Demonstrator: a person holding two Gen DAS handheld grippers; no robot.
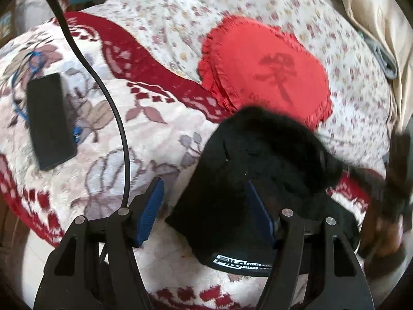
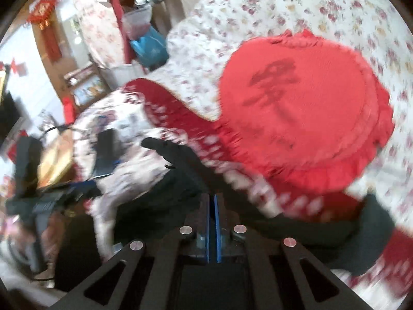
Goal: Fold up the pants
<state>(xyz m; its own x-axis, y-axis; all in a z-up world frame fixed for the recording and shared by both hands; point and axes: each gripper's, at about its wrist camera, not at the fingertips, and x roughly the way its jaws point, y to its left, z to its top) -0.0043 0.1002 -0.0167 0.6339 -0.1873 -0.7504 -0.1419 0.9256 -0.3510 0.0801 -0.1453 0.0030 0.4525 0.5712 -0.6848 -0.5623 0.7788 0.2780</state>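
Black pants (image 1: 245, 175) with a white-lettered waistband lie bunched on a red-and-cream floral blanket (image 1: 103, 175). My left gripper (image 1: 206, 206) hovers over them, open. Its right pad (image 1: 260, 217) is above the fabric and its left pad (image 1: 152, 206) is off the edge, over the blanket. In the right wrist view, the right gripper (image 2: 212, 197) has its blue pads pressed together. A strip of the pants (image 2: 180, 160) runs up to its tips, so it looks shut on the fabric. The right gripper (image 1: 397, 170) shows as a blur at the left wrist view's right edge.
A red frilled pillow (image 1: 265, 69) sits just beyond the pants on a flowered quilt (image 1: 193, 13). A black phone (image 1: 49, 121) and a black cable (image 1: 113, 108) lie on the blanket to the left. Room clutter (image 2: 144, 41) stands past the bed.
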